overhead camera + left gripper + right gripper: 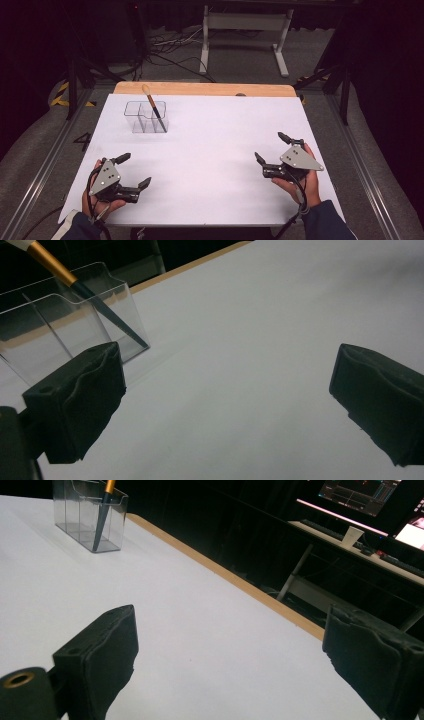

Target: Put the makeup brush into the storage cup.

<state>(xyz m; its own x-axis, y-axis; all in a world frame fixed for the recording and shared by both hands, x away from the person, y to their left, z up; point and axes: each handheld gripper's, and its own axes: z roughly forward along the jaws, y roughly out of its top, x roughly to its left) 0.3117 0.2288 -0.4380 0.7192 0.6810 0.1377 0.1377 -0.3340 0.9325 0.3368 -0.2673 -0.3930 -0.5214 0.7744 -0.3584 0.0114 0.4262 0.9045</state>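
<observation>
Brush (pixel 152 106) leans in the clear holder (pixel 145 117) near the table's (pixel 215 150) far left corner, high view; both grippers rest near the near edge, left gripper (pixel 134 171), right gripper (pixel 271 148), fingers apart and empty. Left gripper view: holder (pixel 65 320) just ahead, brush handle (pixel 107 315) slanting. Right gripper view: holder (pixel 90 515) far off. Likely best: left approaches the ferrule slowly, aligned with the tilt.

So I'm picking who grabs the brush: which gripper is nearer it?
Left. The left gripper sits just below the brush; the right gripper is across the table.
</observation>
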